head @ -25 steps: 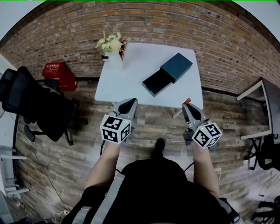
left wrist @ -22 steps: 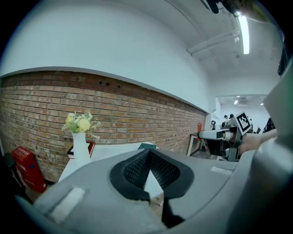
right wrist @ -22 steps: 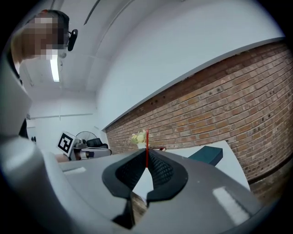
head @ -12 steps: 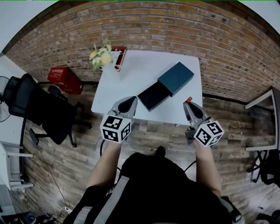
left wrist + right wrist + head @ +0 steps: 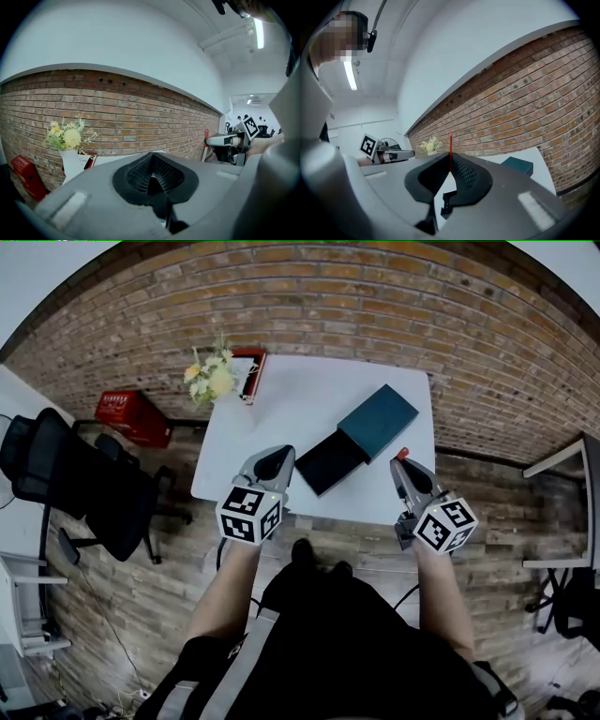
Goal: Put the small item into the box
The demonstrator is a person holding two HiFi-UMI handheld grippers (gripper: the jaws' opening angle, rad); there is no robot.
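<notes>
White table (image 5: 300,395) ahead, with both my grippers held over its near edge.
From the left I see a black chair (image 5: 66,474) and a red crate (image 5: 131,413) on the wood floor, then flowers (image 5: 211,379) at the table's far left corner. My left gripper (image 5: 275,457) has its jaws pressed together on nothing. Just right of it the dark box (image 5: 330,463) lies open on the table, its teal lid (image 5: 378,422) touching its far end. My right gripper (image 5: 401,461) pinches the small red item (image 5: 450,151), which stands up from the jaw tips, apart from the box.
</notes>
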